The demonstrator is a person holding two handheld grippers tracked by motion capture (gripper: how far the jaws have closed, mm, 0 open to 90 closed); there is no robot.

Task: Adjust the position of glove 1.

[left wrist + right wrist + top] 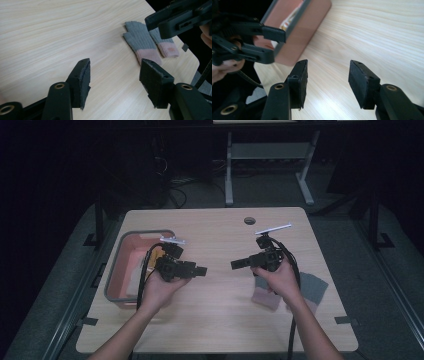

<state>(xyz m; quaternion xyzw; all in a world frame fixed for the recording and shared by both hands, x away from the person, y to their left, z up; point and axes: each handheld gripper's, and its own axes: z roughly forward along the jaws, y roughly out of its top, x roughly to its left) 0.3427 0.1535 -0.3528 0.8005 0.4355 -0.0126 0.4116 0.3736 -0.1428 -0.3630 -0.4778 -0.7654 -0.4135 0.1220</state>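
High view: at my far left sits the pink bin [131, 265] with its grey rim, on the wooden table [220, 315]. My left gripper [200, 270] hovers just beside the bin's right wall, its jaws pointing toward the middle of the table; in the left gripper view they stand apart with nothing but bare wood between them (no pad presses on anything). Across a stretch of bare table, my right gripper [236, 264] faces it, jaws likewise parted and empty. Farthest right, the grey gloves [311, 287] with pink cuffs lie flat side by side near the table's right edge, under and behind my right hand [280, 277].
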